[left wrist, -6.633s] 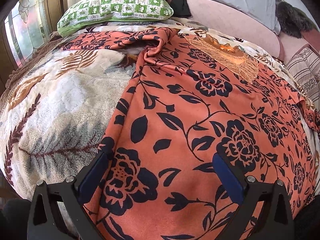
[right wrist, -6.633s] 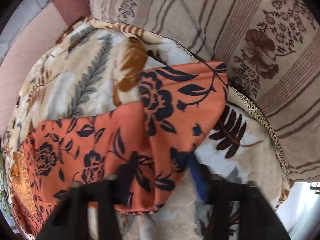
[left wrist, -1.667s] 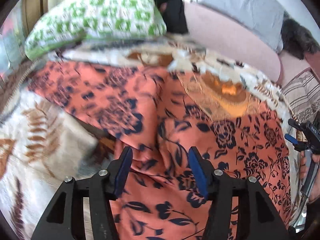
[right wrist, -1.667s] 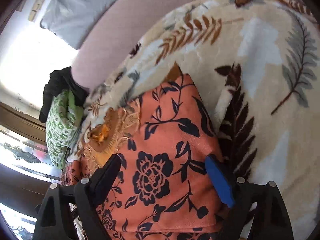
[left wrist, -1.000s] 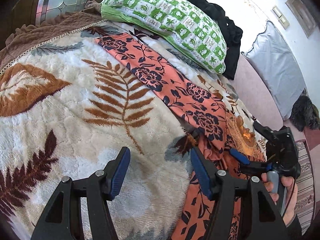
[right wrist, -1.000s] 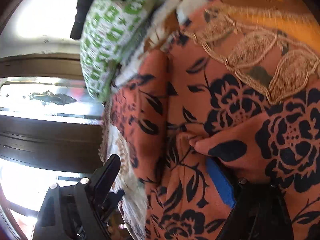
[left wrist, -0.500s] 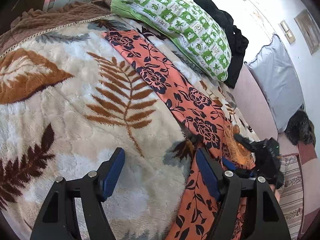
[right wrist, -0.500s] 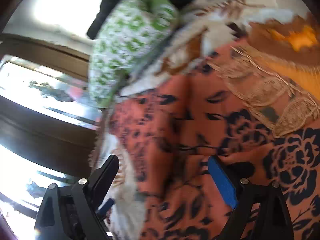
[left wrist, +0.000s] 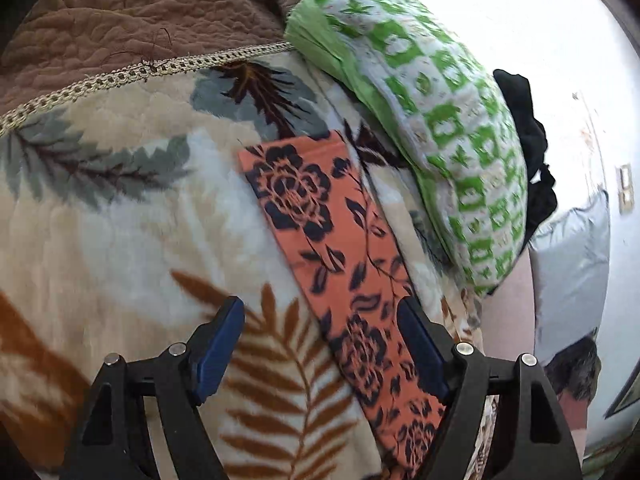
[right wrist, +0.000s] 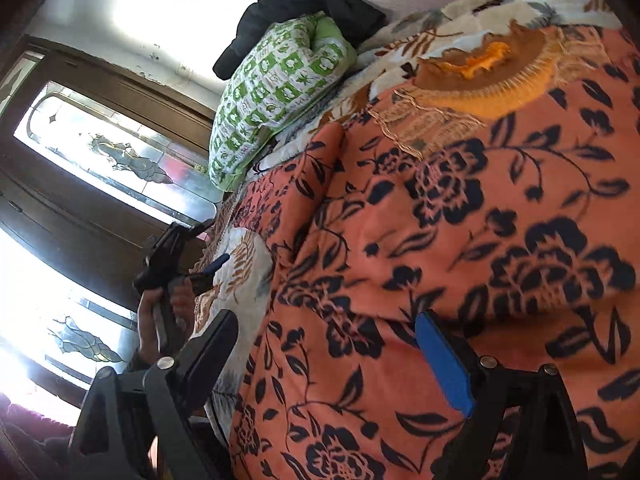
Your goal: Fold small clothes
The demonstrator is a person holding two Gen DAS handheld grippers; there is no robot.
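Observation:
An orange garment with dark blue flowers lies on a leaf-patterned blanket [left wrist: 120, 240]. Its long sleeve [left wrist: 320, 216] runs from the cuff near the pillow down between the fingers of my left gripper [left wrist: 320, 324]. That gripper's jaws are opening and press on nothing. In the right wrist view the garment's body [right wrist: 460, 240] fills the frame, with an embroidered neckline [right wrist: 480, 76] at the top. My right gripper [right wrist: 328, 344] hovers open over the body, and cloth lies below its blue pad [right wrist: 444, 364]. At the blanket's left edge a hand [right wrist: 154, 316] holds the left gripper [right wrist: 214, 242].
A green checked pillow [left wrist: 440, 120] lies just past the sleeve's cuff, with black clothing [left wrist: 528, 152] behind it. A brown quilt [left wrist: 120, 40] borders the blanket at the top left. A grey cushion [left wrist: 572, 256] and a dark wooden glazed door [right wrist: 100, 148] stand beyond.
The left gripper has slid along the sleeve toward its cuff and the pillow, rolling as it went, and its jaws stand wider. The right gripper has drawn back over the garment's body.

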